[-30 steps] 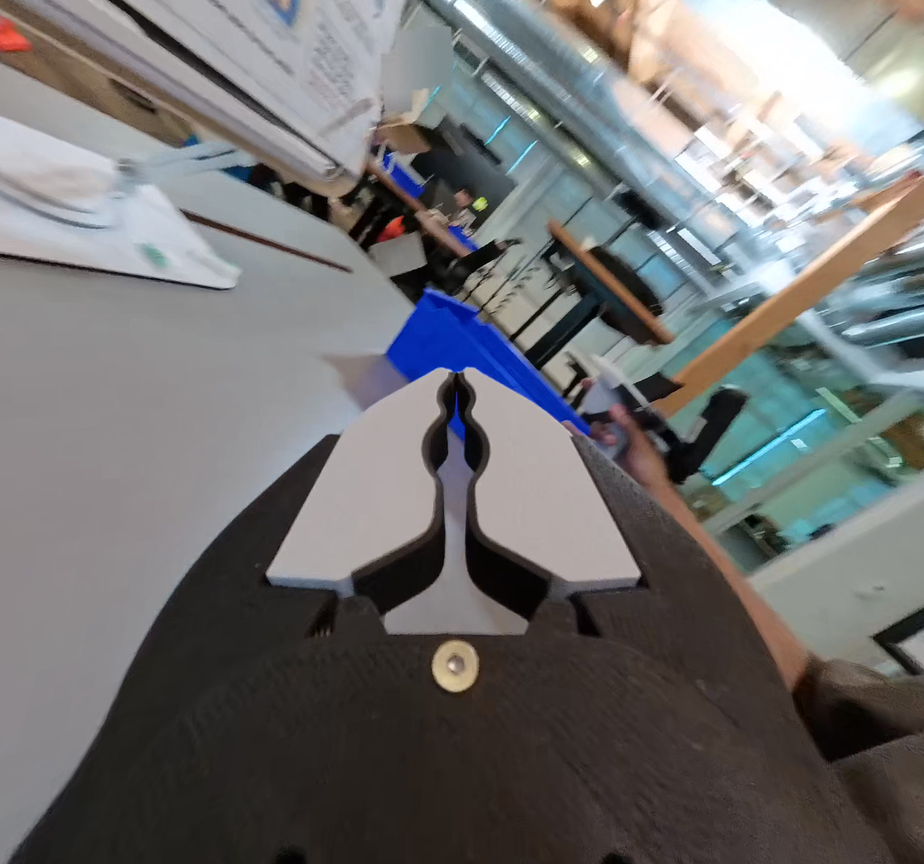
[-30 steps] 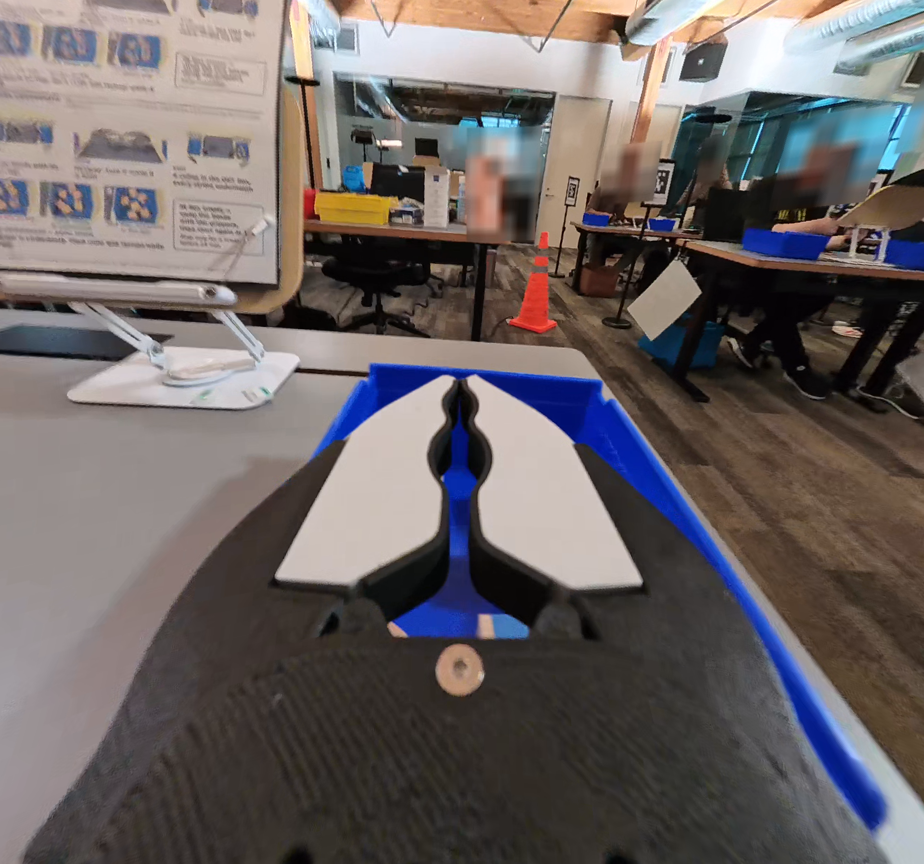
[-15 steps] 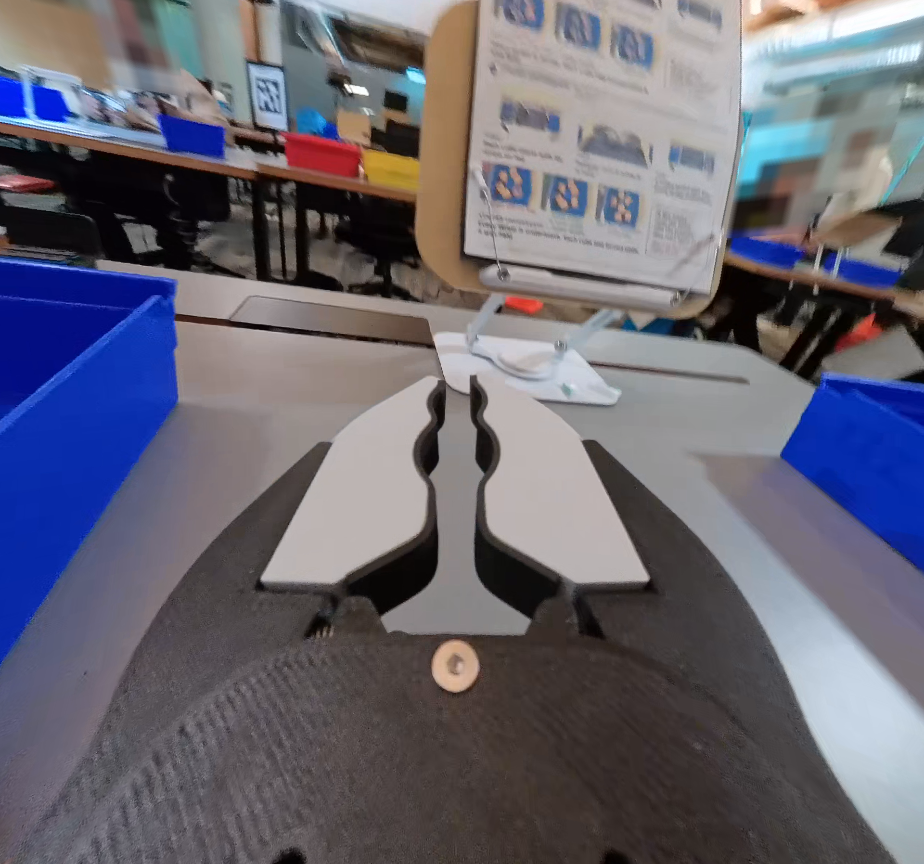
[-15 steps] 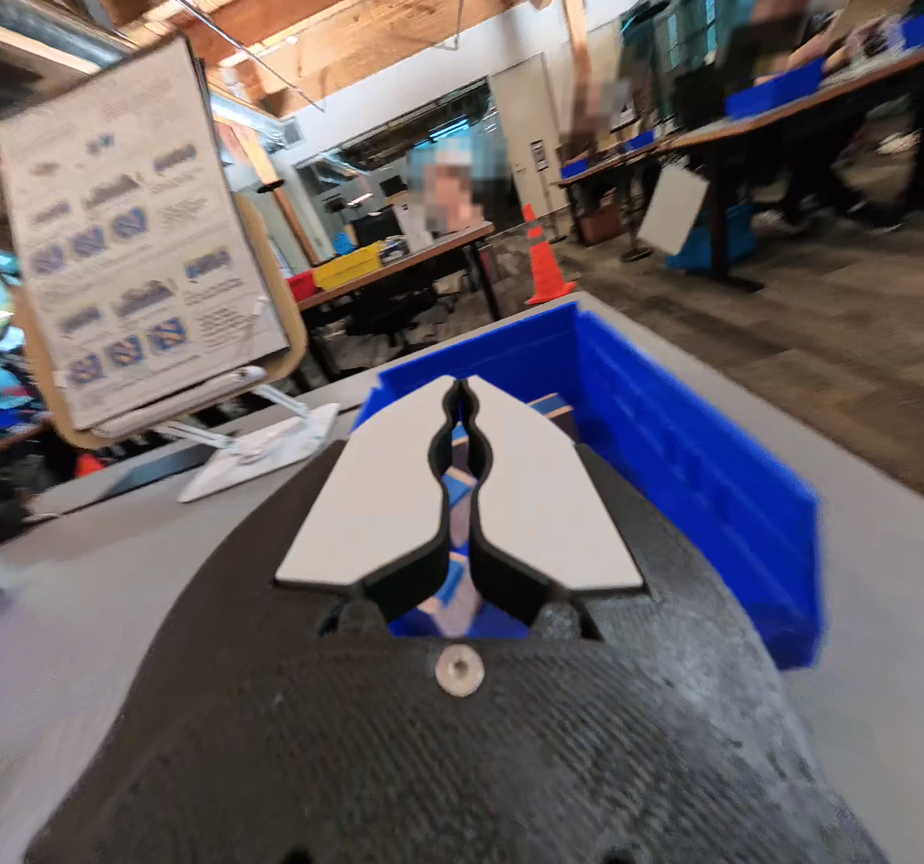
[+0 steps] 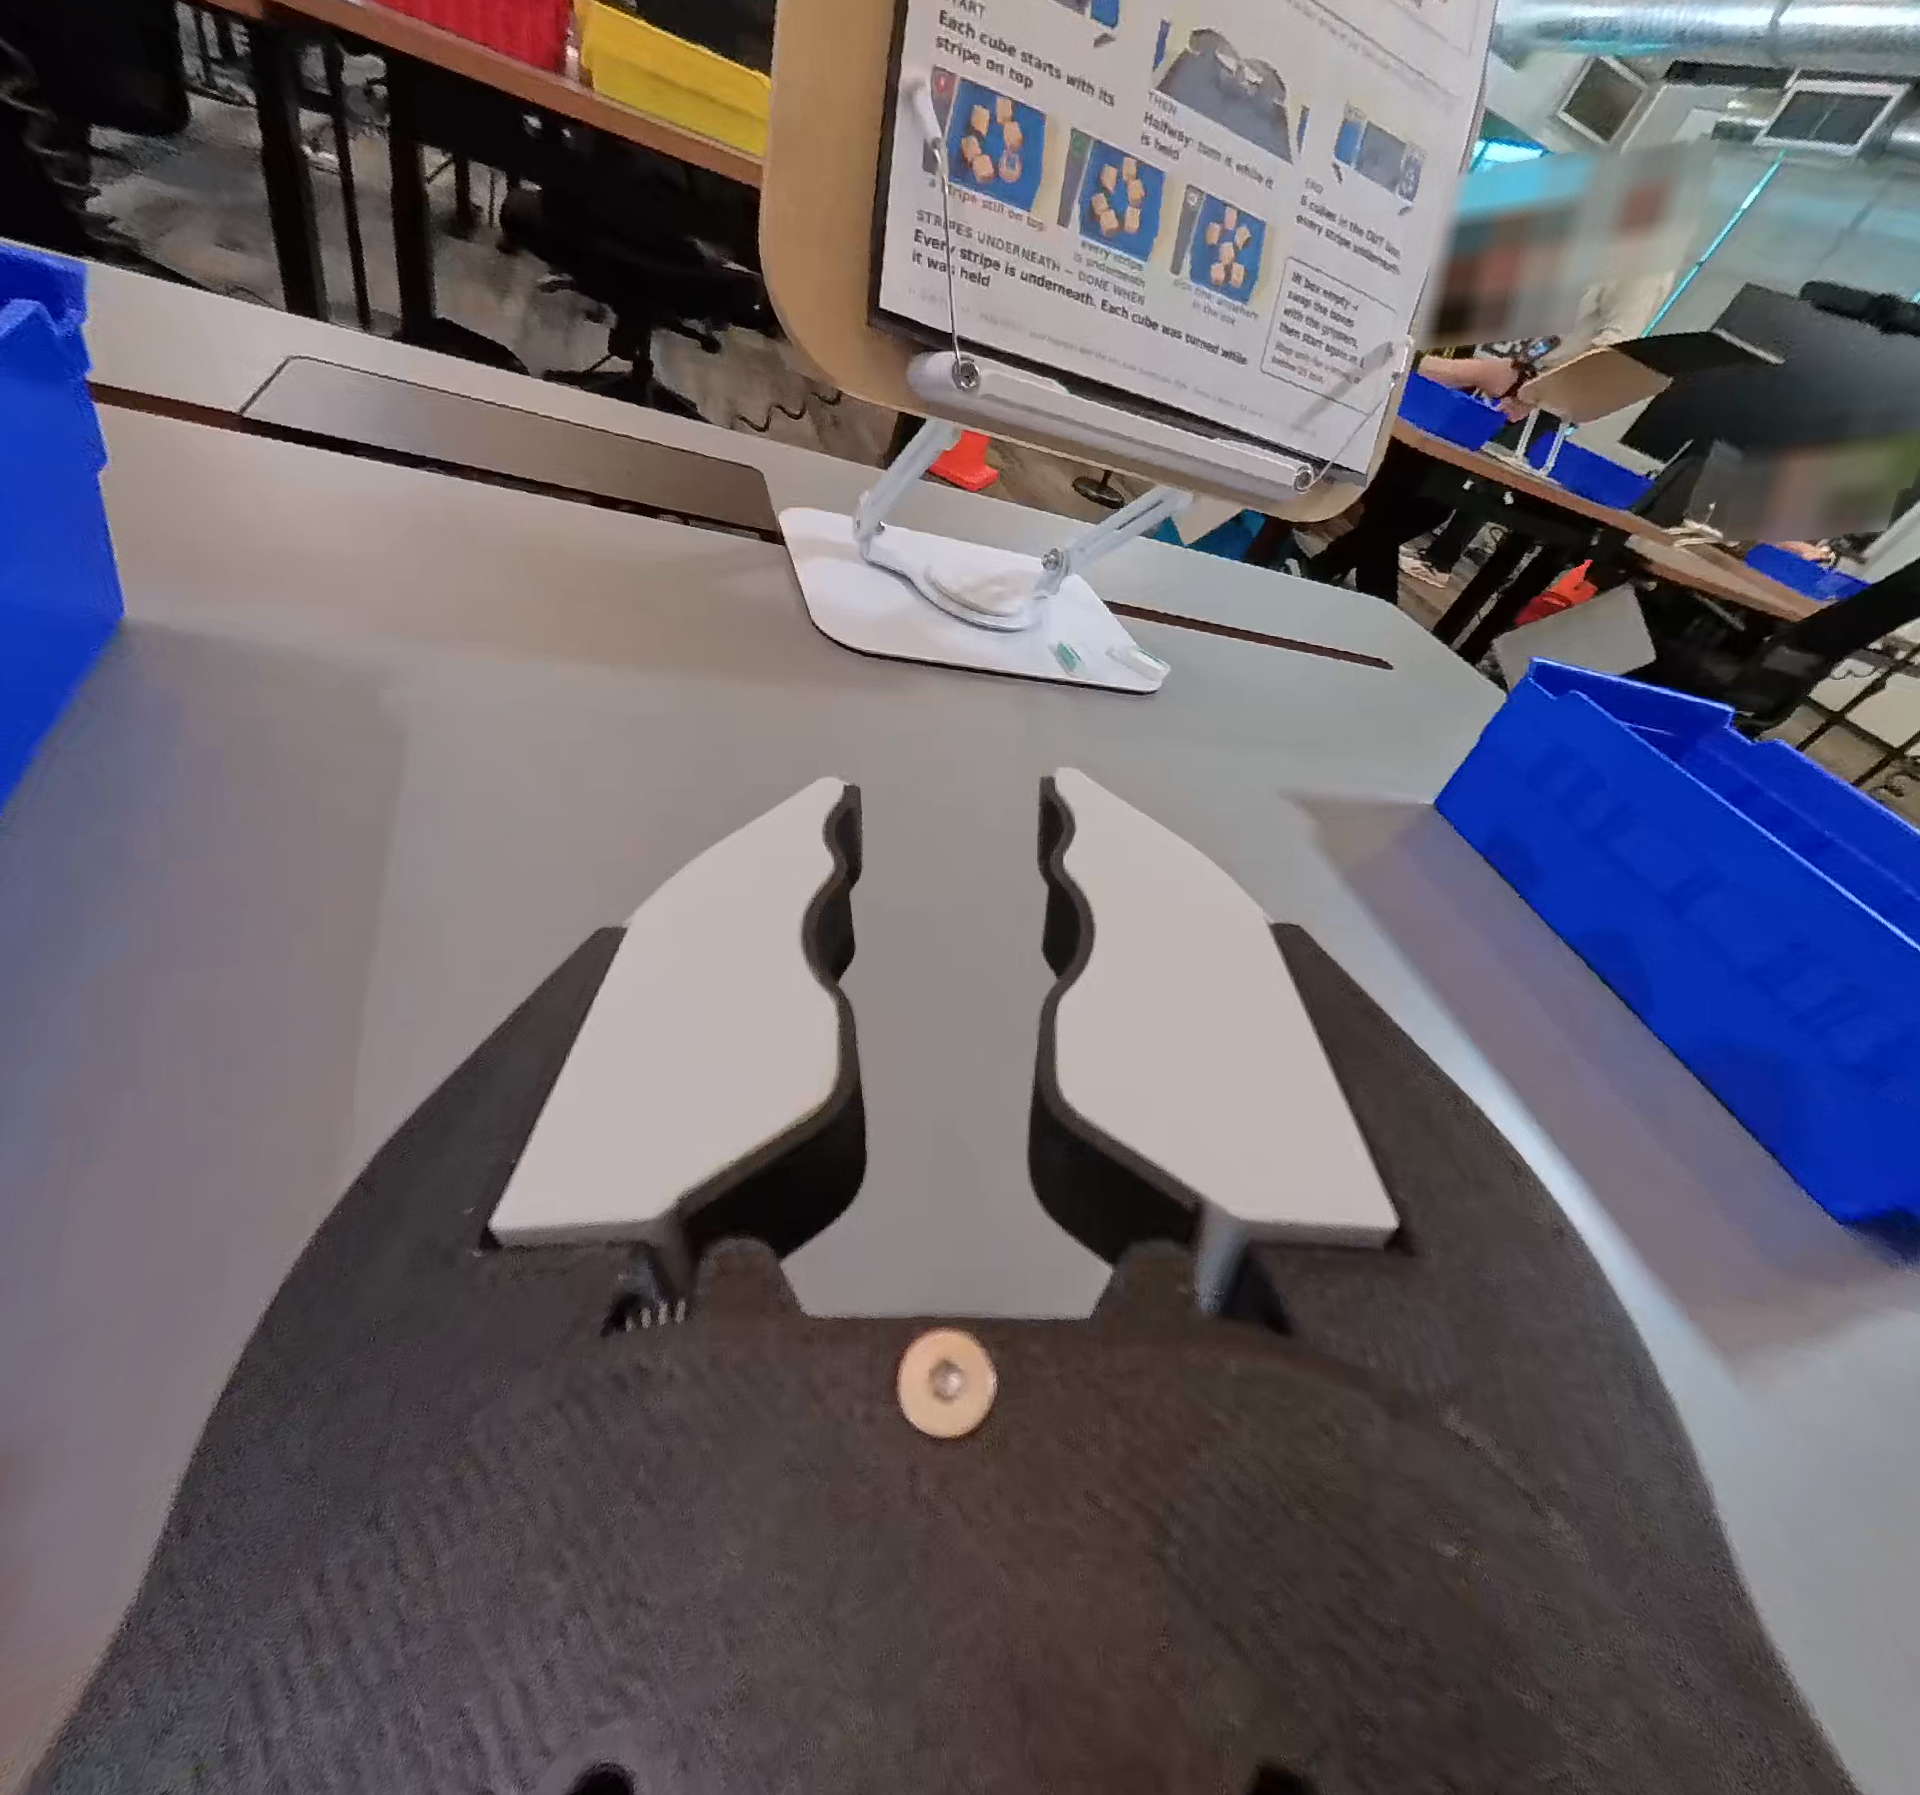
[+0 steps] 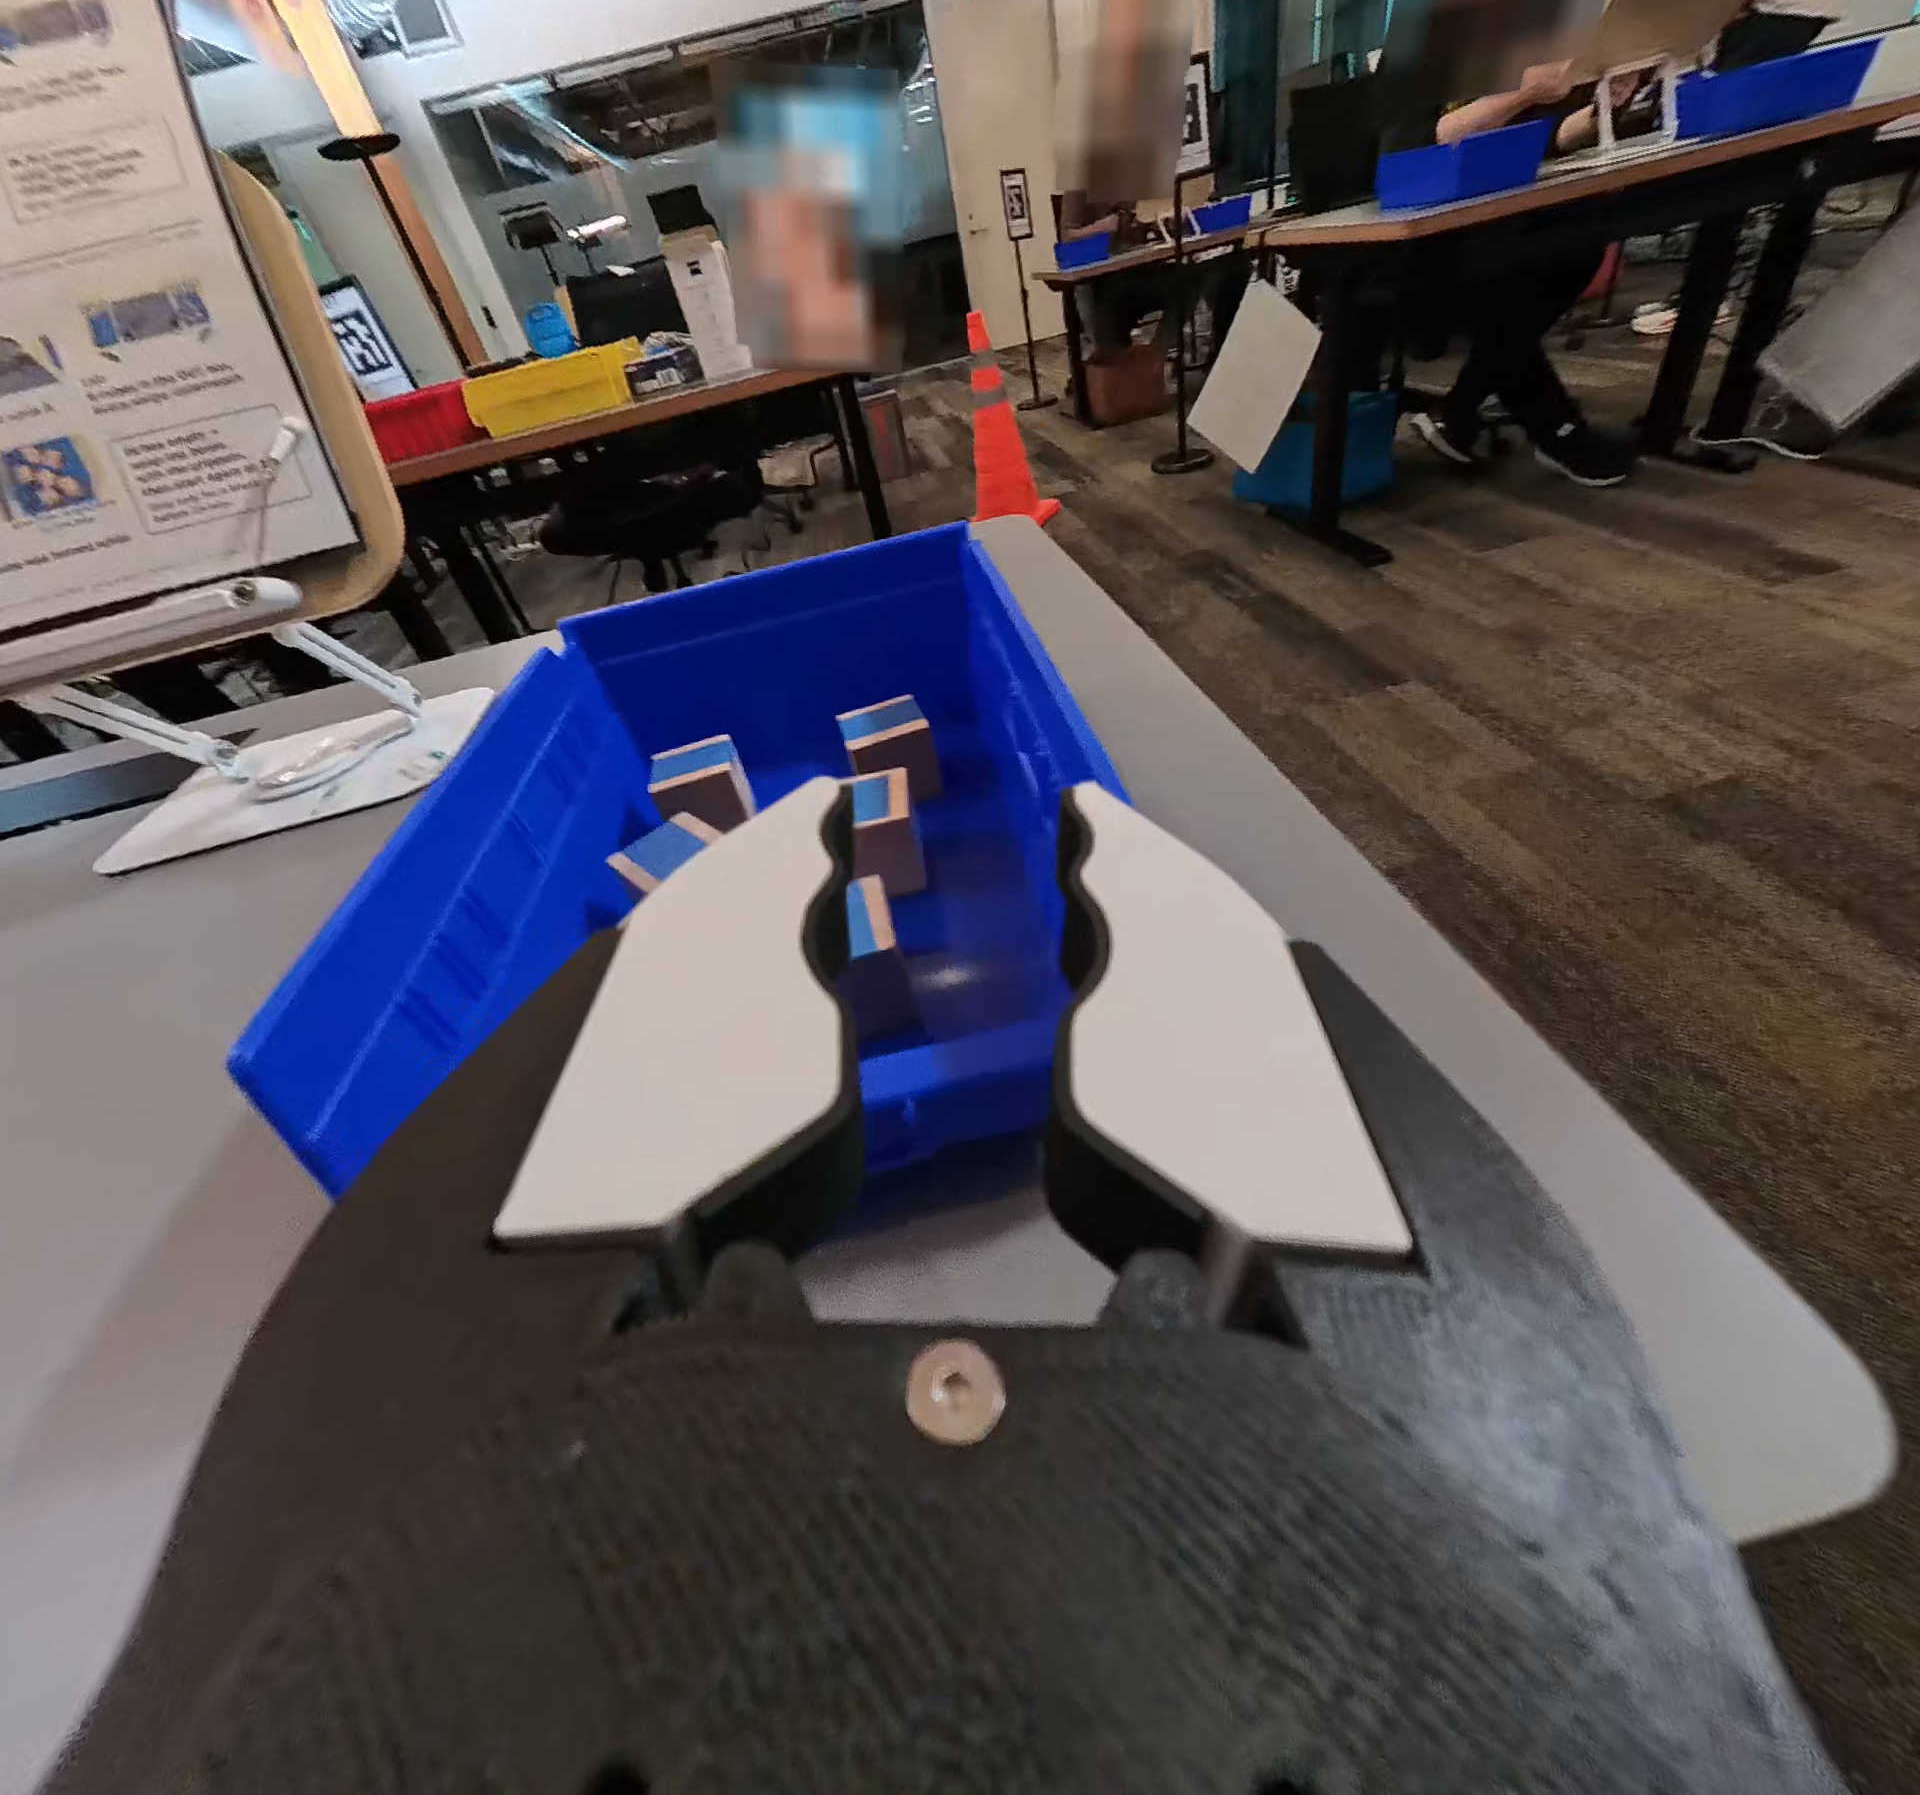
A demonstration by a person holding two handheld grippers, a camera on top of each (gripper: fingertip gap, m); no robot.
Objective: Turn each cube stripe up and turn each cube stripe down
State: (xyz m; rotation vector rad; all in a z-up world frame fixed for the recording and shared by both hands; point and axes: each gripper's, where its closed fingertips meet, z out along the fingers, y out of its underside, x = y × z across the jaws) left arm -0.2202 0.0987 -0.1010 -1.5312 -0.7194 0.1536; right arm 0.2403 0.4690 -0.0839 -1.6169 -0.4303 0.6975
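Note:
In the right wrist view, a blue bin (image 6: pixel 436 924) on the grey table holds several wooden cubes (image 6: pixel 888 743) with a blue stripe on top. My right gripper (image 6: pixel 948 800) hovers above the bin's near end, open and empty, with cubes (image 6: pixel 883 826) seen below between its fingers. In the left wrist view, my left gripper (image 5: pixel 948 795) is open and empty above the bare grey table (image 5: pixel 520 727). The same blue bin (image 5: pixel 1704 872) shows at the right, another blue bin (image 5: pixel 47 498) at the left edge.
A white stand (image 5: pixel 977 602) holding an instruction sheet (image 5: pixel 1174 114) sits at the table's far middle; it also shows in the right wrist view (image 6: pixel 301 758). The table's right edge (image 6: pixel 1351 893) drops to a wooden floor. Other tables, bins and seated people are behind.
Both grippers went from shut to open, with nothing in either. The left gripper swung round to face the stand. The right gripper rose and tilted down, so the cubes in the bin came into view.

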